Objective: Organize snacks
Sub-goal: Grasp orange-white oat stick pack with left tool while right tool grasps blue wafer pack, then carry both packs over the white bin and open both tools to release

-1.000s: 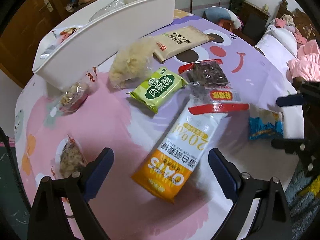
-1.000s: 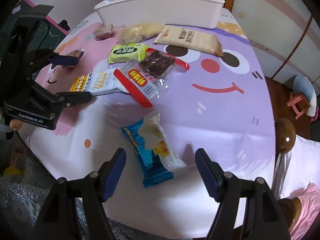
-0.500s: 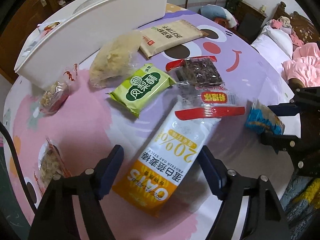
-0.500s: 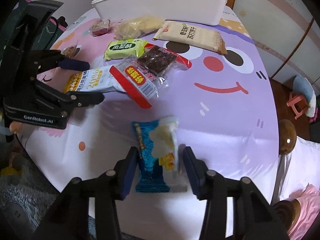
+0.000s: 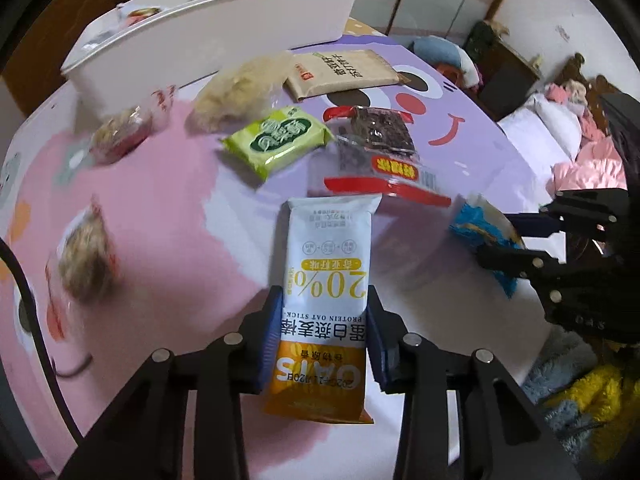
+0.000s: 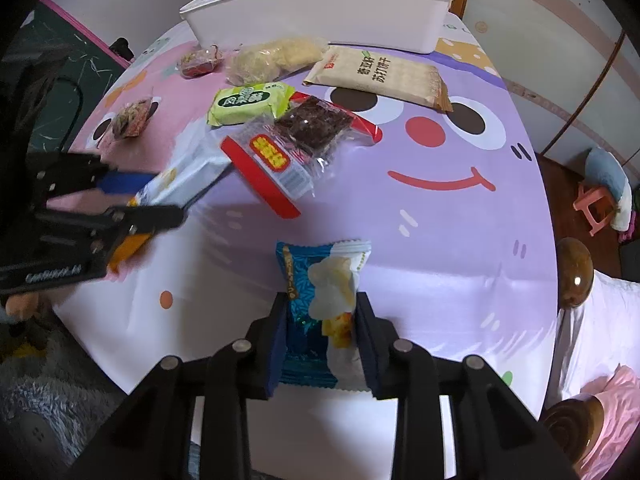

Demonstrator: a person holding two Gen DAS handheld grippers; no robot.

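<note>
My left gripper (image 5: pixel 325 334) is shut on a white and orange oat stick packet (image 5: pixel 326 280), gripping its sides near the table's front. My right gripper (image 6: pixel 320 332) is shut on a blue and white snack packet (image 6: pixel 320 280). Each gripper shows in the other's view: the right gripper (image 5: pixel 516 240) with the blue packet (image 5: pixel 476 224), the left gripper (image 6: pixel 160 196) with the oat packet (image 6: pixel 188 176). A long white bin (image 6: pixel 320 12) stands at the table's far edge and also shows in the left wrist view (image 5: pixel 208 40).
On the round cartoon tablecloth (image 6: pixel 440 200) lie a green packet (image 6: pixel 248 102), a red-edged clear packet with dark bars (image 6: pixel 296 136), a tan cracker packet (image 6: pixel 380 76), a pale crumbly bag (image 6: pixel 276 58) and small wrapped snacks (image 6: pixel 200 62). A wooden chair knob (image 6: pixel 574 276) stands right.
Both grippers have closed on their packets: the left on the oat stick packet, the right on the blue snack packet. The oat packet now lies in line with the left fingers.
</note>
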